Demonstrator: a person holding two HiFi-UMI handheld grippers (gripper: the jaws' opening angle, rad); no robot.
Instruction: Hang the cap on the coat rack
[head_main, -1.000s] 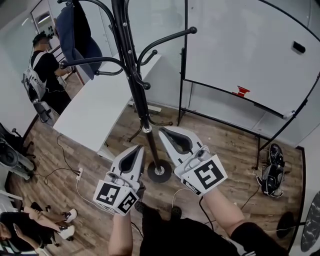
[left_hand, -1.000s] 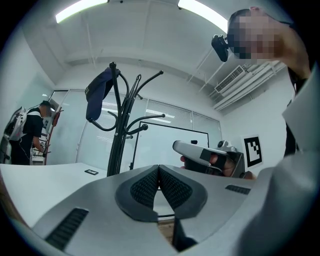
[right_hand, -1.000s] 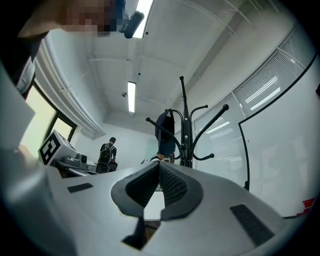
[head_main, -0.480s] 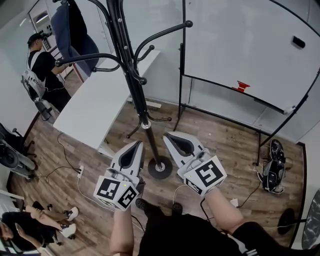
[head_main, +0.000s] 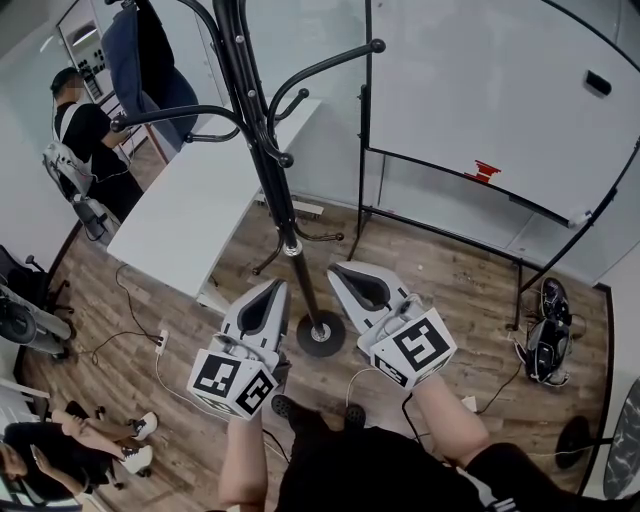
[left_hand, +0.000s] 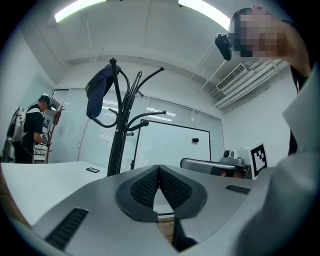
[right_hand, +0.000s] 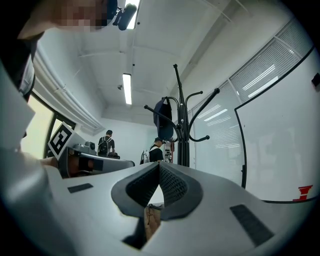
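Head view: the dark blue fabric cap (head_main: 122, 50) hangs on an upper hook of the black metal coat rack (head_main: 262, 130). The left hand-held gripper (head_main: 276, 288) and right hand-held gripper (head_main: 337, 270) flank the rack's pole low down, both with jaws closed together and holding nothing.

Bright, evenly lit by ceiling strip lights (left_hand: 80, 9), with soft shadows only. Sharp in the head view; strongly bowed and dark-cornered in both gripper views.

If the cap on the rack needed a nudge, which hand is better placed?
Probably the left gripper: the cap hangs on the coat rack, left of its pole. Both are shut and empty; the right gripper sits across it.
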